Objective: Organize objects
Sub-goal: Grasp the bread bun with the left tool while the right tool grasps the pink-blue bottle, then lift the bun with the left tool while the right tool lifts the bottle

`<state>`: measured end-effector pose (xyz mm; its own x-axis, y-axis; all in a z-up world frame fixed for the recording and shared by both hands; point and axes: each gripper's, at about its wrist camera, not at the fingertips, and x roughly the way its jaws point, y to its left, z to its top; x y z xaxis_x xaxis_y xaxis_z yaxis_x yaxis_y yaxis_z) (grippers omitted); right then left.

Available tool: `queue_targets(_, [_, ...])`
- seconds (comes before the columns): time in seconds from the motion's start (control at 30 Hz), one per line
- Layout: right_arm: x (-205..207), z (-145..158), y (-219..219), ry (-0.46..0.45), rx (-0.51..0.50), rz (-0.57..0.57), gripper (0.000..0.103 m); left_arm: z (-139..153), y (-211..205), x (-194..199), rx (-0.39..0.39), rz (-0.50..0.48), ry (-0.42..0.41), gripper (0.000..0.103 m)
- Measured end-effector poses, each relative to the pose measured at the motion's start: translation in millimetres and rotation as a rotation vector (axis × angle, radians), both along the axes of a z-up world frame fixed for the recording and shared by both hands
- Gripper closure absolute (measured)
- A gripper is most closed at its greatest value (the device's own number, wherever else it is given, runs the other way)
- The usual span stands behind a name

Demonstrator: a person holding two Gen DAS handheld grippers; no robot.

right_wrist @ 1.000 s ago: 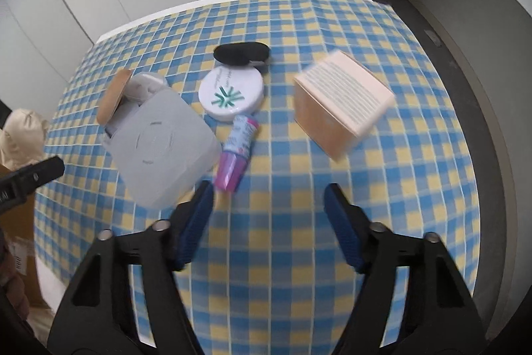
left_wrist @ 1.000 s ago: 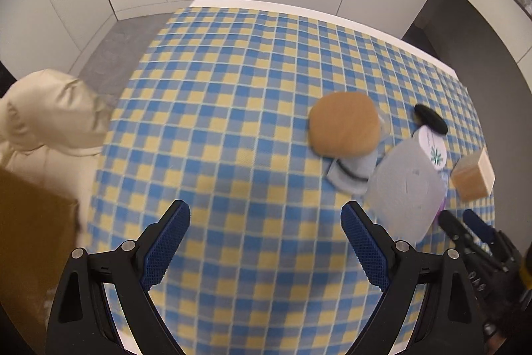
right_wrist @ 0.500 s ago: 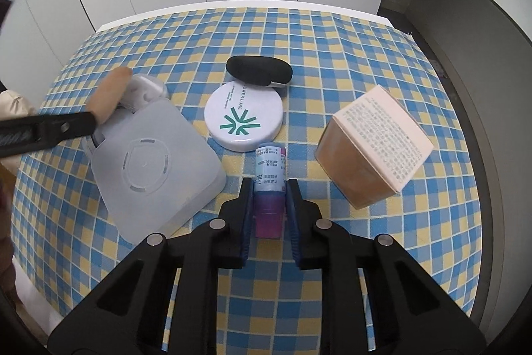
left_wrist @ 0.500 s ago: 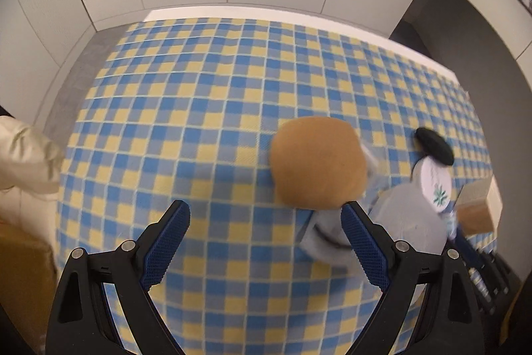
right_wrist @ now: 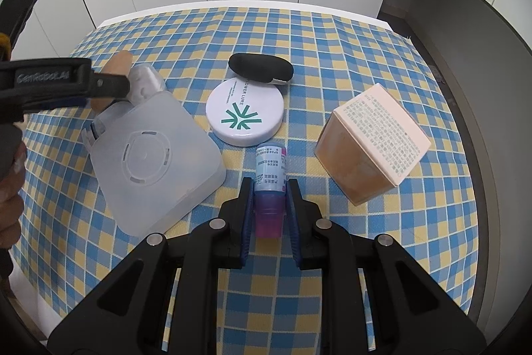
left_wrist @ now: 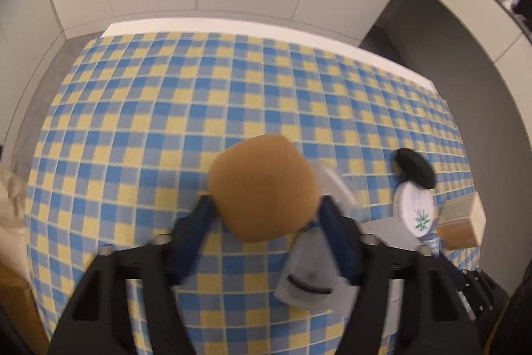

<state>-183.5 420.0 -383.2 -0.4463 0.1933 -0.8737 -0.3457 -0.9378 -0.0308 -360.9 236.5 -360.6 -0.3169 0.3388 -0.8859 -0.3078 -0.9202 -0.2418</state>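
A tan round sponge puff (left_wrist: 262,185) stands on edge on the checked tablecloth, leaning on a clear holder (right_wrist: 146,82). My left gripper (left_wrist: 266,212) is closing on it, and its blue pads touch the puff's two sides. The picture there is blurred. From the right wrist view the same puff (right_wrist: 116,65) shows edge-on behind the left gripper's black finger (right_wrist: 106,85). My right gripper (right_wrist: 269,198) is shut on a small blue and purple bottle (right_wrist: 270,165) that lies on the cloth, pinched at its purple cap end.
A translucent square case (right_wrist: 149,158) lies left of the bottle. Behind it sit a white round compact (right_wrist: 245,112) and a black oval case (right_wrist: 261,67). A tan carton (right_wrist: 369,152) stands at the right. A hand (right_wrist: 10,188) shows at the left edge.
The left gripper came forward and down onto the puff, and its wide jaws narrowed around it. The right gripper, open a second ago, closed on the bottle and has stayed there.
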Motion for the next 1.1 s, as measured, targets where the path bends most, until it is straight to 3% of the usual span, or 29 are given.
queue_targets(0.4, [0.7, 4.8, 1.7, 0.007, -0.021, -0.017, 0.083, 23.5, 1.0, 16.6, -0.113, 0.015, 0.106, 0.048])
queue_targets(0.73, [-4.1, 27.4, 12.5, 0.038, -0.024, -0.039, 0.083, 37.1, -13.0, 28.1, -0.106, 0.034, 0.109, 0.048])
queue_targets(1.1, [8.7, 70.9, 9.7, 0.092, -0.006, -0.07, 0.083, 92.6, -26.5, 44.2, -0.113, 0.058, 0.17, 0.048])
